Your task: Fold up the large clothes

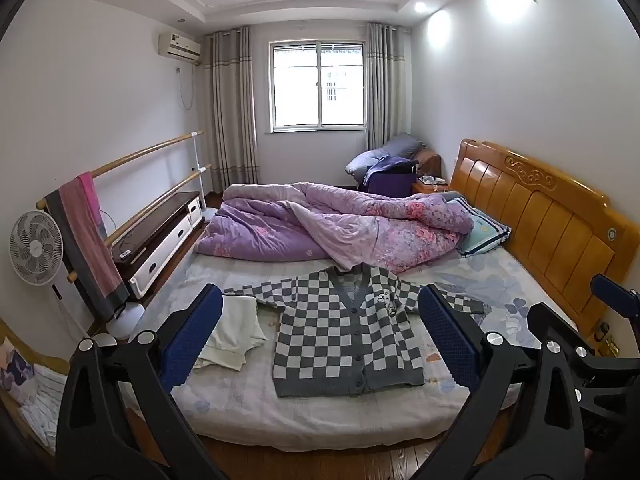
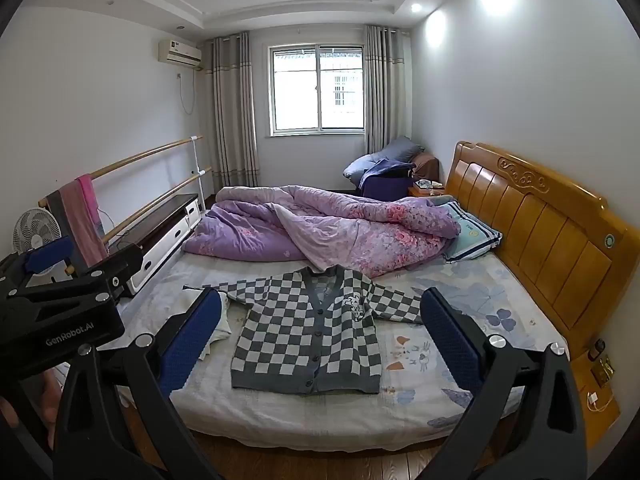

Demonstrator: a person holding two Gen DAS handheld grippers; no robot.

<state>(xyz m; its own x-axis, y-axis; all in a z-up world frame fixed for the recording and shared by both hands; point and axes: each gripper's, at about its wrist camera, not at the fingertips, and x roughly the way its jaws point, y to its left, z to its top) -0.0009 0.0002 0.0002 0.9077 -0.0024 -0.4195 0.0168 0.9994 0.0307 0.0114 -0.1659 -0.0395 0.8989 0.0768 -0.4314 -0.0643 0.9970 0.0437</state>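
At the near edge of the bed (image 1: 320,420), both tools hang above the floor, short of the mattress, jaws spread wide and holding nothing: the left hand-held gripper (image 1: 320,336) and the right hand-held gripper (image 2: 320,336) side by side. Straight ahead of them, flat on the sheet, lies the checked cardigan (image 2: 308,332), buttoned, hem toward the near edge, collar toward the far side, so its long axis runs away from the tools while its sleeves reach out toward the bed's two sides. Neither tool looks clearly nearer. A white cloth (image 1: 232,332) lies just beside its left sleeve. Beyond, a purple quilt (image 1: 332,224) is heaped along the far edge.
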